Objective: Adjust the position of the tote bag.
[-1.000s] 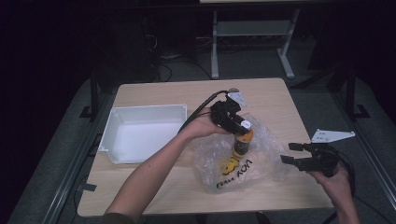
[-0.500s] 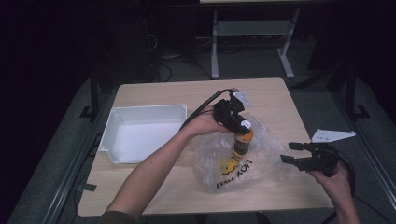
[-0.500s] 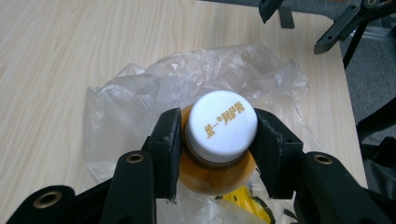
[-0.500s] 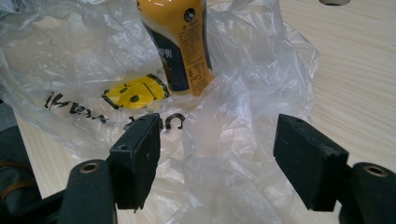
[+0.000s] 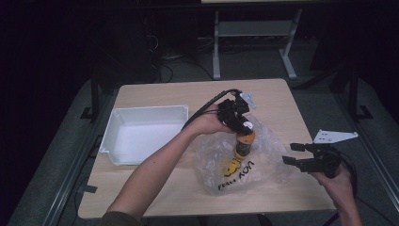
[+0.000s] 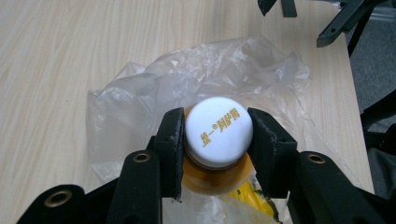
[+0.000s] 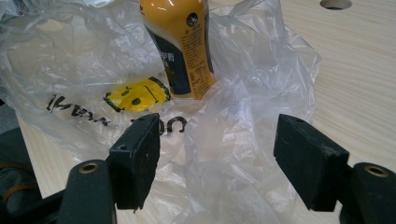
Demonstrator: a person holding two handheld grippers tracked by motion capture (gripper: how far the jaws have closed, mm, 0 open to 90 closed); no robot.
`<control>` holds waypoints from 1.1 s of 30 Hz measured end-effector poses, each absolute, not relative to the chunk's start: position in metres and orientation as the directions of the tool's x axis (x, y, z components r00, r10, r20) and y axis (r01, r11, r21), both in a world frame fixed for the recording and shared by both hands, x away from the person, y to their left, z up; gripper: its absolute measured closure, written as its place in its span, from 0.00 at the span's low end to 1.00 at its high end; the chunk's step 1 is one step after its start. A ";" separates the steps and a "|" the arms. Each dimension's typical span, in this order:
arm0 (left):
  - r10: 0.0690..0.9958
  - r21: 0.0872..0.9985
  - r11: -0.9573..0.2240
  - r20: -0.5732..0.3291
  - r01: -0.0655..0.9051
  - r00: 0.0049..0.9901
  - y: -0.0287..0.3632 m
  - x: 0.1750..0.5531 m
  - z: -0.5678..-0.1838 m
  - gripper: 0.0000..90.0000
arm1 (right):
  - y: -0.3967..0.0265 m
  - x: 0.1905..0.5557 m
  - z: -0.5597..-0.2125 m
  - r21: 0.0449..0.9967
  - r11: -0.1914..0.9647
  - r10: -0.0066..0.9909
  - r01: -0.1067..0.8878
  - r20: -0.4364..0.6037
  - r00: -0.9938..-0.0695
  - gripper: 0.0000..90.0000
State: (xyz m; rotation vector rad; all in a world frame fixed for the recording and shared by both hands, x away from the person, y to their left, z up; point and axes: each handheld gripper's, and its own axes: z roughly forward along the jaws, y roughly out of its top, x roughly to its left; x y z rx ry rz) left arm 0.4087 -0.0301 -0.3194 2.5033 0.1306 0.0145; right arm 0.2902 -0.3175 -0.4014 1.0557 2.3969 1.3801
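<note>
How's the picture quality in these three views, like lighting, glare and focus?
High view: dim, room beyond the table nearly black, bottle small and soft. Left gripper view: bright and even, white cap and its gold print sharp, straight table edge bowed toward the frame's side. Right gripper view: well lit, plastic bag shows soft glare on its wrinkles; the near jaws slightly soft.

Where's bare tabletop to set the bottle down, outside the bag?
Free: the far strip of table beyond the tray and left gripper, and the near-left corner under the forearm. Also inside the tray. Crowded: centre-right, where the bag spreads around the bottle, right gripper at its edge.
</note>
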 end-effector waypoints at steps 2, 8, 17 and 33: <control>0.097 0.585 -0.807 -0.013 0.086 0.995 -0.032 0.408 -0.318 0.65 | -0.317 0.290 -0.402 0.814 0.316 0.656 0.487 0.184 -0.732 0.34; 0.096 0.549 -0.831 -0.013 0.088 0.995 -0.036 0.409 -0.315 0.65 | -0.318 0.291 -0.401 0.816 0.311 0.659 0.487 0.183 -0.729 0.34; 0.110 0.547 -0.832 -0.006 0.096 0.994 -0.041 0.408 -0.313 0.66 | -0.321 0.290 -0.400 0.826 0.298 0.663 0.479 0.183 -0.726 0.33; 0.119 0.573 -0.816 0.028 0.082 0.992 -0.039 0.396 -0.268 0.66 | -0.325 0.286 -0.398 0.833 0.286 0.676 0.474 0.175 -0.715 0.32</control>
